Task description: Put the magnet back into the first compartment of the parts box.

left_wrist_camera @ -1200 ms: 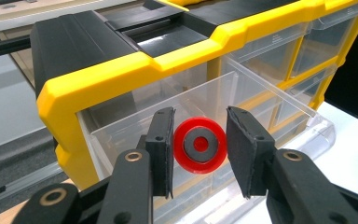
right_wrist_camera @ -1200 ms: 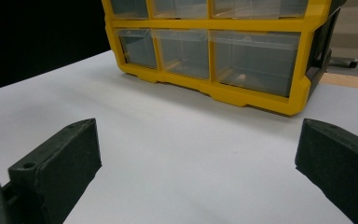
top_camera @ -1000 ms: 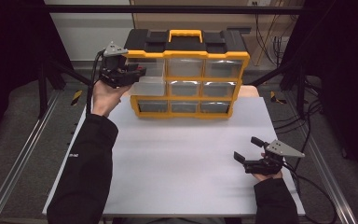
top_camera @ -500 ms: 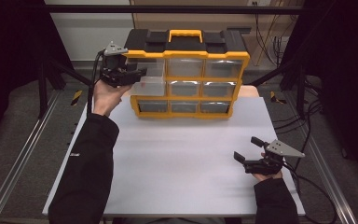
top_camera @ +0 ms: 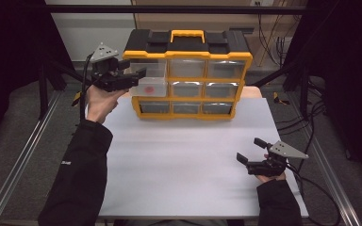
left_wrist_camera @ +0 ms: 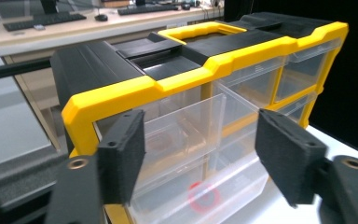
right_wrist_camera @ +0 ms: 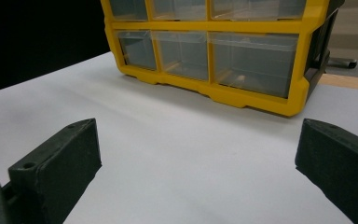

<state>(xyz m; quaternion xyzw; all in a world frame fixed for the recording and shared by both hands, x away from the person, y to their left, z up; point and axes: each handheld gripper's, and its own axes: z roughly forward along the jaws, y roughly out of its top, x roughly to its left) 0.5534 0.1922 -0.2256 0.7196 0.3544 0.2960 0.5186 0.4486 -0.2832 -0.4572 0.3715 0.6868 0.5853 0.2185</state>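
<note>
- High view: a yellow-and-black drawer organizer (top_camera: 187, 75) with a yellow carry handle (top_camera: 187, 35) stands at the far edge of the white table (top_camera: 188, 160). It carries three rows of three clear drawers.
- High view: the left gripper (top_camera: 139, 76) is raised at the organizer's left end, jaws level with the top-left drawer (top_camera: 151, 69). The middle-left drawer (top_camera: 151, 87) juts forward from the organizer's front; a red ring (top_camera: 148, 89) shows inside it.
- High view: the right gripper (top_camera: 250, 150) rests low over the table, well in front of the organizer and toward its right side, jaws spread and holding nothing.
- Left gripper view: the two black jaws stand wide apart just in front of the organizer's top-left corner, the top-left drawer (left_wrist_camera: 186, 128) seen between them. No contact with the pads is visible; nothing is held. The pulled-out drawer (left_wrist_camera: 205, 196) sits below it, red ring (left_wrist_camera: 204, 196) on its floor.
- Right gripper view: the jaws are wide apart over bare table (right_wrist_camera: 168, 154). The organizer (right_wrist_camera: 223, 46) stands beyond them, its lower drawers closed.
</note>
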